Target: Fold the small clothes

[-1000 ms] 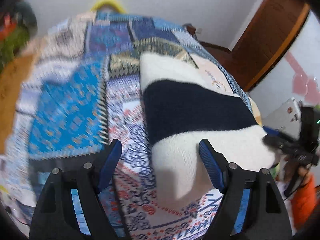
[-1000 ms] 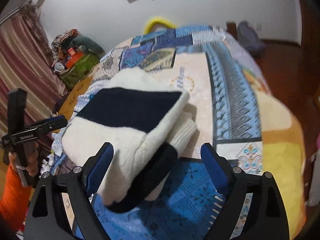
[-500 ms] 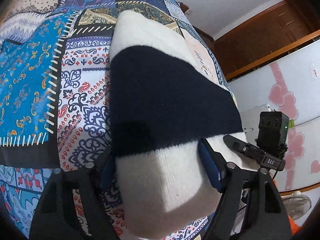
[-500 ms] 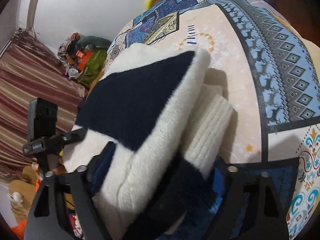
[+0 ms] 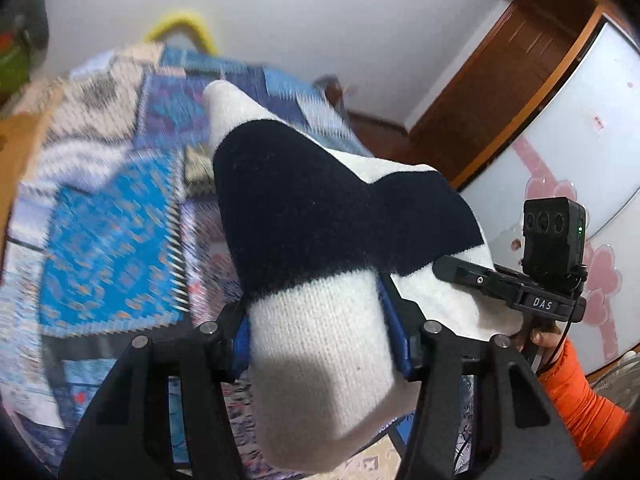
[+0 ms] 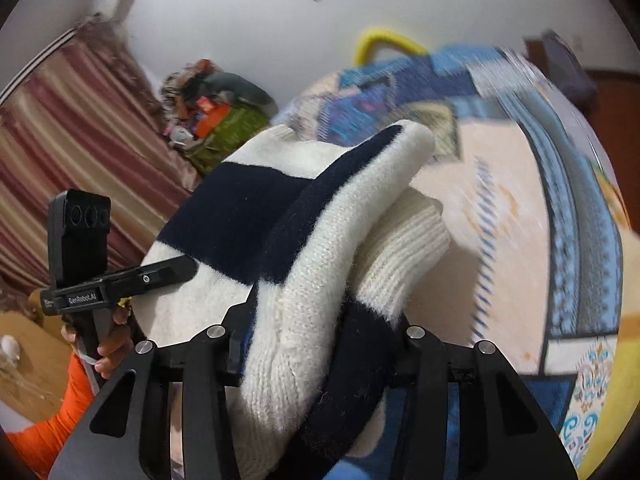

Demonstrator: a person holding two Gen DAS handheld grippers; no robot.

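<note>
A folded knit sweater, cream with a wide navy band (image 5: 320, 216), is held up off the patterned bedspread (image 5: 104, 248). My left gripper (image 5: 320, 336) is shut on its near cream end. My right gripper (image 6: 320, 344) is shut on the other side of the same sweater (image 6: 280, 224), over cream and navy layers with a ribbed cuff (image 6: 404, 256) sticking out. Each gripper shows in the other's view: the right one in the left wrist view (image 5: 460, 272), the left one in the right wrist view (image 6: 176, 272), both pressed into the cloth.
The bed's patchwork cover (image 6: 520, 184) spreads below and behind. A wooden door (image 5: 500, 92) and white wardrobe (image 5: 580, 140) stand right. A striped curtain (image 6: 72, 152) and a pile of clutter (image 6: 216, 120) stand left. A yellow hoop (image 5: 180, 28) is at the bed's far end.
Both grippers went from open around the folded sweater to shut on it, then lifted it off the bedspread. The view has tilted up toward the wall.
</note>
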